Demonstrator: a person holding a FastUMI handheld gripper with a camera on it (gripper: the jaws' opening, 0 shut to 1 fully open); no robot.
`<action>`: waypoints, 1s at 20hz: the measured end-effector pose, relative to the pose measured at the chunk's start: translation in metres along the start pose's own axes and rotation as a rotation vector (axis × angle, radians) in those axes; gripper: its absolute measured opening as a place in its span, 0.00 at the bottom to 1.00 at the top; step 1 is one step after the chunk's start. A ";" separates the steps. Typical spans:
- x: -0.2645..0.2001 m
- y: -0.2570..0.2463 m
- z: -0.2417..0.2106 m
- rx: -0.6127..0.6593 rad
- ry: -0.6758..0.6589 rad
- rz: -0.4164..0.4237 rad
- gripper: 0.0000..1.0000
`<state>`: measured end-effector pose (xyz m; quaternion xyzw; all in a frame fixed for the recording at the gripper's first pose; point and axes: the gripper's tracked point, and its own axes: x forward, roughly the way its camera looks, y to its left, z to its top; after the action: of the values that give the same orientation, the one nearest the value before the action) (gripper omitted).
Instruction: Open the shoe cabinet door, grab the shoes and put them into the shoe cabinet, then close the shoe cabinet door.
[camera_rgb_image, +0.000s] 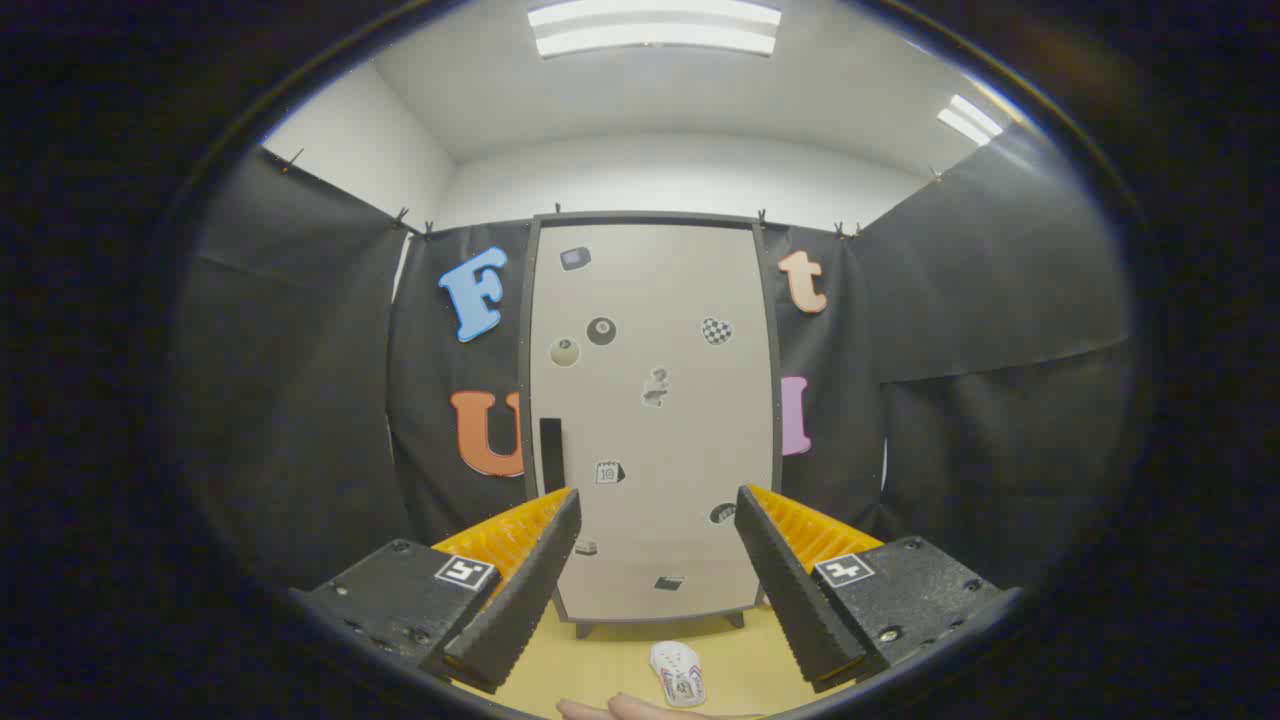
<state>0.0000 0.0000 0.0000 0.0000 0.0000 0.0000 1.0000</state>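
The shoe cabinet (655, 300) stands upright beyond my fingers, its pale door shut and dotted with several stickers. A dark vertical handle (551, 454) sits on the door's left side, just above my left fingertip. A small white shoe (678, 672) lies on the yellow floor (610, 660) in front of the cabinet, low between my fingers. My gripper (657, 505) is open, its fingers spread wide with nothing between them, some way short of the door.
Black cloth walls close in on both sides of the cabinet. The cabinet rests on short dark feet (735, 620). A fingertip of a person's hand (630, 708) shows near the shoe.
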 end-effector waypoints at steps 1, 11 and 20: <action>0.002 0.000 -0.002 -0.009 0.005 -0.002 1.00; 0.028 0.002 -0.020 0.001 0.045 0.035 1.00; 0.085 0.011 -0.041 -0.009 0.088 0.037 1.00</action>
<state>0.0854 0.0105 -0.0405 -0.0045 0.0439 0.0185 0.9989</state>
